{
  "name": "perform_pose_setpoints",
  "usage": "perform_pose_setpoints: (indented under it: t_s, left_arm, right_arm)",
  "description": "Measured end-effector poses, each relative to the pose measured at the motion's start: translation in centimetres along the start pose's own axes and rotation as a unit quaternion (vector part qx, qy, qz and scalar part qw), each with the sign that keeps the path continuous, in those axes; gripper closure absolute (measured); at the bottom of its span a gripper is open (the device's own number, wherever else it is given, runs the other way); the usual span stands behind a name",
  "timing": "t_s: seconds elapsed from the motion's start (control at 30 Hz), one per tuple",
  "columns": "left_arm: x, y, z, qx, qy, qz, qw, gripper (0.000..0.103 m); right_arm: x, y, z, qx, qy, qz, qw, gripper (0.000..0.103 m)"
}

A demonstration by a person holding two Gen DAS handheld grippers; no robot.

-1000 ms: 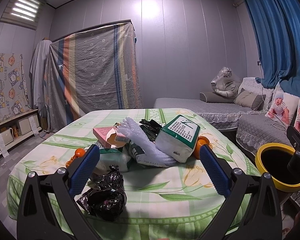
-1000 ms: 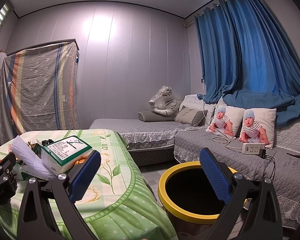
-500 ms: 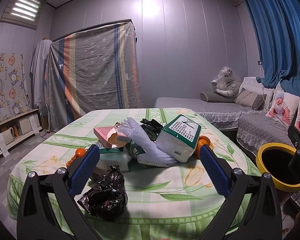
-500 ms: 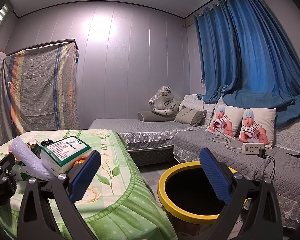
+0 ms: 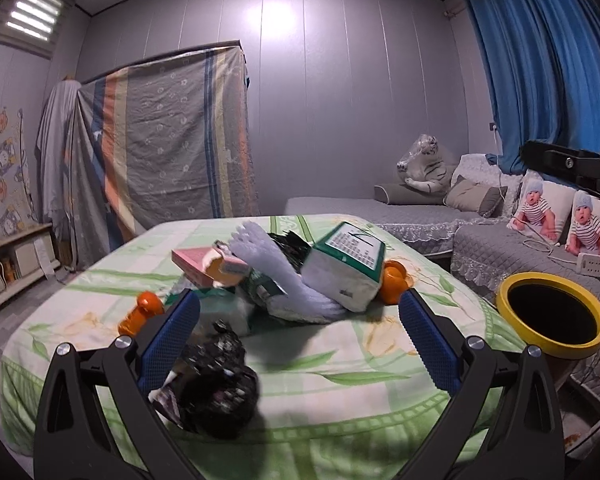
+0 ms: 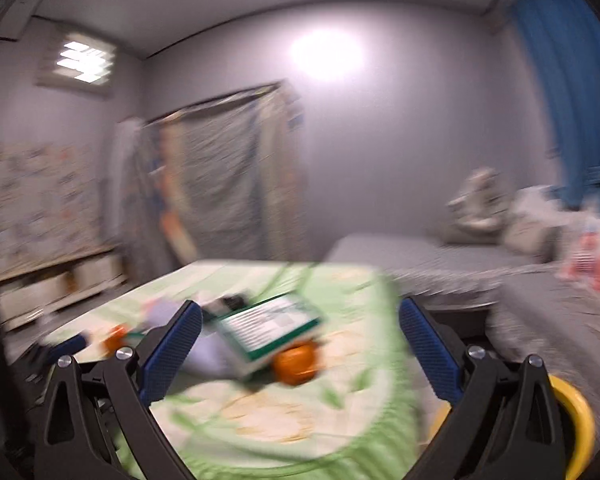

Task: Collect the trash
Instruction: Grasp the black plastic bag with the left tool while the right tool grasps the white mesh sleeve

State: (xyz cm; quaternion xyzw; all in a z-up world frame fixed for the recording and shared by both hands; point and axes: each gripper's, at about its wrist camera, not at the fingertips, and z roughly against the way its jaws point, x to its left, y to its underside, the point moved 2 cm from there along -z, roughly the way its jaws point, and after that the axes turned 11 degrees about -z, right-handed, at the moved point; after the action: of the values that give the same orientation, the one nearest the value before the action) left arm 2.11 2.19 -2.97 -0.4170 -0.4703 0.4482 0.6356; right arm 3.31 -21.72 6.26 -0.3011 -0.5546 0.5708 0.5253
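A heap of trash lies on the green flowered table [image 5: 340, 384]: a crumpled black bag [image 5: 216, 388] nearest me, a green-and-white tissue pack [image 5: 346, 268], a white bubble-wrap piece [image 5: 280, 276], a pink box [image 5: 194, 266] and orange items [image 5: 394, 286]. My left gripper [image 5: 296, 340] is open and empty, its left finger beside the black bag. My right gripper [image 6: 298, 354] is open and empty, facing the tissue pack [image 6: 268, 332] and an orange item [image 6: 296, 362] in a blurred view. The yellow-rimmed bin [image 5: 552, 320] stands right of the table.
A grey sofa [image 5: 500, 248] with baby-print cushions and a power strip runs behind the bin. A cloth-covered rack [image 5: 160, 140] stands at the back, low shelves [image 5: 12, 264] at the left, blue curtains [image 5: 540, 60] at the right.
My right gripper has swung left from the bin toward the trash heap on the table, blurring its view. My left gripper has moved slightly closer to the black bag.
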Motion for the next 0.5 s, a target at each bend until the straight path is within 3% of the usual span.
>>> perform_pose_setpoints:
  t_s: [0.07, 0.2, 0.3, 0.5]
  left_arm:
    - [1.4, -0.3, 0.1, -0.004, -0.015, -0.018, 0.9997, 0.007]
    - [5.3, 0.2, 0.4, 0.015, -0.067, -0.041, 0.9968, 0.007]
    - [7.9, 1.3, 0.7, 0.053, -0.023, -0.052, 0.997, 0.007]
    - [9.6, 3.3, 1.6, 0.084, 0.012, -0.059, 0.9946, 0.007]
  right_arm:
    - [1.4, -0.4, -2.2, 0.047, -0.042, 0.03, 0.998, 0.008]
    - [5.7, -0.2, -5.7, 0.081, -0.085, 0.107, 0.987, 0.008]
    - [8.5, 1.1, -9.5, 0.127, -0.104, 0.14, 0.976, 0.008]
    - [13.0, 3.3, -13.3, 0.172, -0.156, 0.185, 0.955, 0.008]
